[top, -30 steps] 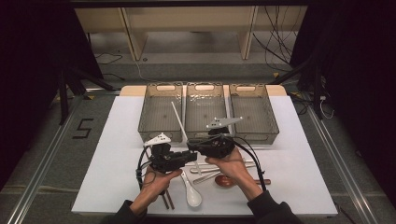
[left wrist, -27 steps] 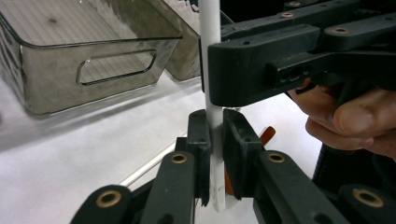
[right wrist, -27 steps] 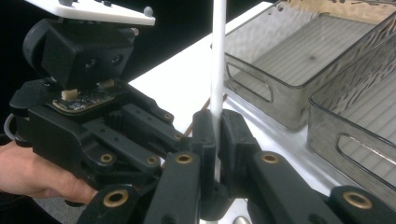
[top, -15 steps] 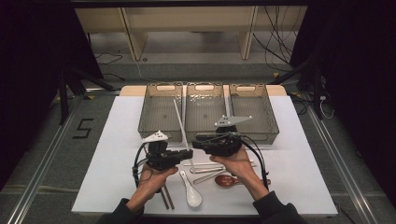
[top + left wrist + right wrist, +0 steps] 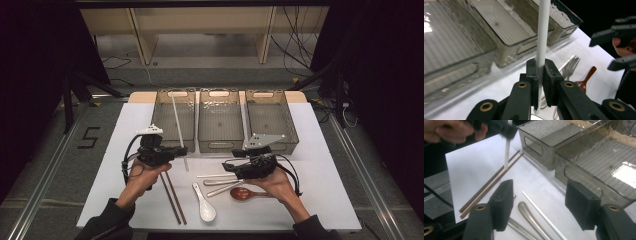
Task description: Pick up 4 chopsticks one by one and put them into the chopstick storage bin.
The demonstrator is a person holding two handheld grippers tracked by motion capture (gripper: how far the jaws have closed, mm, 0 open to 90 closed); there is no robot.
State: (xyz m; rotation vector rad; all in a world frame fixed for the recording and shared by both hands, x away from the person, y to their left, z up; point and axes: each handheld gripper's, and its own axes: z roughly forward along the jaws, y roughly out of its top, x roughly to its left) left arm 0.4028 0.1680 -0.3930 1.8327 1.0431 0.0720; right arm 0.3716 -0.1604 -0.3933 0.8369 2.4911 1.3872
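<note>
Two tongs in view: left tongs (image 5: pixel 540 75) clamp our white chopstick (image 5: pixel 542 32) over the trays (image 5: pixel 220 120). Right tongs (image 5: pixel 537 205) have just been opening, nothing between them, above the desk (image 5: pixel 310 150).

Smoky translucent plastic bins (image 5: pixel 220 120) gleam glossy, the white chopstick (image 5: pixel 542 37) looks smooth and matt, the brown chopsticks (image 5: pixel 491 182) woody, the fork (image 5: pixel 571 65) polished metal.
</note>
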